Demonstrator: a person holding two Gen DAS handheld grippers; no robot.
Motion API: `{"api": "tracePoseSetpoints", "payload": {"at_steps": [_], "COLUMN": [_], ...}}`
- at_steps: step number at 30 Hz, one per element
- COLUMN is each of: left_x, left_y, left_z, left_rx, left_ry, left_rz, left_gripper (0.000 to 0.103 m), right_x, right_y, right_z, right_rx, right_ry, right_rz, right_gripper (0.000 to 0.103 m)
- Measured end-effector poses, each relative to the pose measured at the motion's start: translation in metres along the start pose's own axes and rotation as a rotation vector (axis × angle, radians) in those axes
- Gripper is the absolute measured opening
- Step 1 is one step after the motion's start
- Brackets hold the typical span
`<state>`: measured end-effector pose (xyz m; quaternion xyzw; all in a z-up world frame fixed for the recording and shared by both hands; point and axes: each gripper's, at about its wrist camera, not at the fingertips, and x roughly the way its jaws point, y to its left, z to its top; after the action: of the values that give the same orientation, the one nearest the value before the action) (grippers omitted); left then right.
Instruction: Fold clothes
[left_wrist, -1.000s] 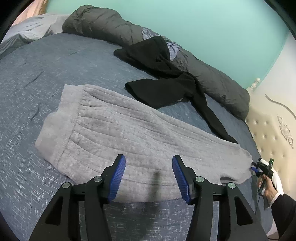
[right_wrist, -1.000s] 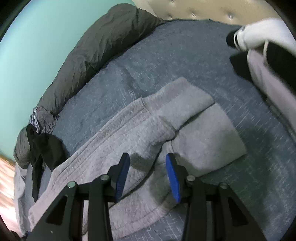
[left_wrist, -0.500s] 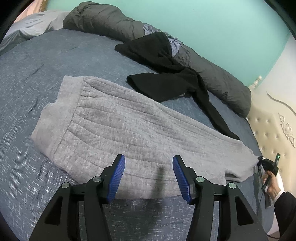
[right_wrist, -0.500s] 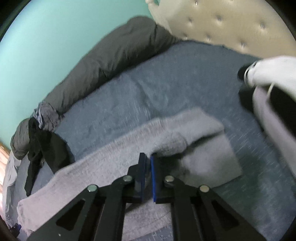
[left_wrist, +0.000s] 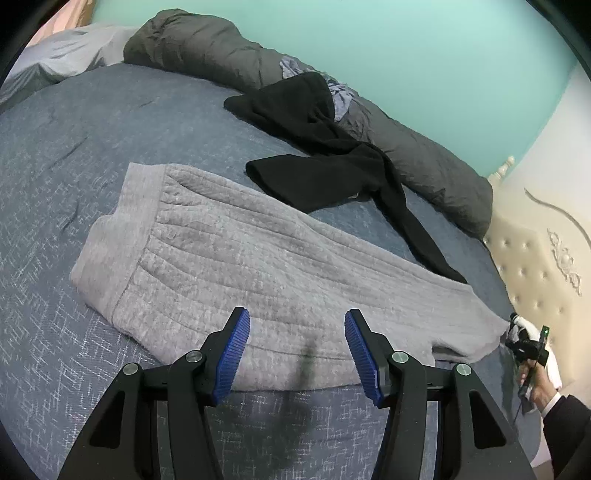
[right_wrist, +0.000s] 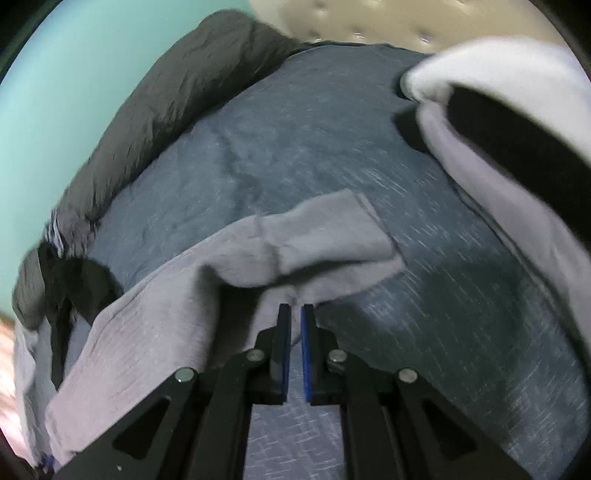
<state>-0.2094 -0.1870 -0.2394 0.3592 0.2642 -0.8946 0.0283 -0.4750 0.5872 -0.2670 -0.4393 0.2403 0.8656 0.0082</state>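
Two blue-padded fingers of the left claw stand well apart in the left wrist view, with nothing between them, hovering above the near edge of a pair of grey ribbed sweatpants. These sweatpants lie stretched across the blue-grey bed, waistband toward the left and legs running off to the right. Beyond them a black garment sprawls on the bed, one end reaching up onto a rolled dark grey duvet that lines the far side by the turquoise wall. At the right edge, by the cream tufted headboard, a hand in a dark sleeve holds the right claw at the cuff end of the sweatpants. In the right wrist view, which is blurred, the right claw has closed down to a narrow slit and pinches the grey fabric at the leg cuff of the sweatpants, so that the cloth rises off the bed in a fold at the fingertips. A white and black garment lies on the bed to the right, apart from the sweatpants, and the duvet runs along the left.
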Motion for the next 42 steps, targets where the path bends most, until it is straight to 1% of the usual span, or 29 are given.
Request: {"api": "tracePoseSetpoints", "payload": {"at_steps": [1,2,3,4,5,9,12,15,17,18,19,21,24,26,27,29,31,33,34,38,41,42], "left_x": [0.001,0.001,0.002,0.003,0.003,0.008,0.012,0.014,0.015,0.015,0.015,0.015,0.016,0.015,0.015,0.015,0.014,0.013,0.013,0.01,0.006,0.005], "left_y": [0.0,-0.001,-0.001,-0.002,-0.003,-0.009,-0.013,-0.015,-0.016,-0.016,-0.016,-0.015,-0.012,-0.011,-0.011,-0.011,-0.011,-0.01,-0.01,-0.013,-0.015,-0.016], "left_z": [0.0,0.001,0.001,0.001,0.001,-0.001,-0.003,-0.005,-0.006,-0.007,-0.007,-0.008,-0.009,-0.009,-0.009,-0.009,-0.008,-0.008,-0.007,-0.007,-0.005,-0.004], "left_rx": [0.004,0.005,0.005,0.005,0.005,0.012,0.021,0.026,0.032,0.035,0.038,0.043,0.039,0.036,0.036,0.038,0.038,0.028,0.024,0.029,0.042,0.044], "left_ry": [0.003,0.004,0.003,0.001,0.0,0.007,0.016,0.023,0.027,0.028,0.028,0.03,0.033,0.033,0.033,0.033,0.03,0.028,0.028,0.032,0.029,0.027], "left_rz": [0.001,0.002,0.002,0.003,0.003,-0.002,-0.003,-0.003,-0.003,-0.001,0.002,0.007,0.011,0.012,0.011,0.009,0.004,0.001,0.0,-0.003,-0.001,0.0], "left_gripper": [0.058,0.058,0.058,0.058,0.058,0.059,0.059,0.059,0.059,0.059,0.059,0.059,0.059,0.059,0.059,0.059,0.059,0.059,0.059,0.06,0.06,0.06], "right_x": [-0.002,-0.003,-0.004,-0.005,-0.006,0.001,0.01,0.024,0.027,0.029,0.031,0.032,0.028,0.021,0.015,0.001,-0.009,-0.011,-0.008,0.017,0.023,0.02], "right_y": [-0.007,-0.014,-0.018,-0.019,-0.021,-0.012,-0.007,-0.001,-0.005,-0.005,-0.003,0.001,0.008,0.01,0.01,0.008,0.011,0.009,0.003,-0.019,-0.027,-0.028], "right_z": [0.0,0.001,0.003,0.005,0.008,0.017,0.02,0.023,0.023,0.022,0.022,0.021,0.02,0.019,0.019,0.022,0.024,0.024,0.022,0.007,-0.002,-0.002], "right_rx": [0.037,0.077,0.099,0.111,0.123,0.105,0.135,0.174,0.225,0.233,0.233,0.223,0.177,0.143,0.136,0.123,0.082,0.05,0.054,0.107,0.118,0.119], "right_ry": [-0.021,-0.039,-0.055,-0.071,-0.087,-0.093,-0.072,-0.05,-0.053,-0.051,-0.05,-0.06,-0.095,-0.121,-0.143,-0.198,-0.226,-0.213,-0.194,-0.081,-0.065,-0.072], "right_rz": [0.027,0.061,0.08,0.092,0.103,0.135,0.155,0.139,0.16,0.16,0.154,0.144,0.131,0.11,0.112,0.144,0.171,0.163,0.154,0.073,0.073,0.07], "right_gripper": [0.01,0.017,0.043,0.063,0.064,0.064,0.063,0.053,0.045,0.038,0.029,0.019,0.013,0.011,0.011,0.011,0.011,0.011,0.011,0.011,0.012,0.015]}}
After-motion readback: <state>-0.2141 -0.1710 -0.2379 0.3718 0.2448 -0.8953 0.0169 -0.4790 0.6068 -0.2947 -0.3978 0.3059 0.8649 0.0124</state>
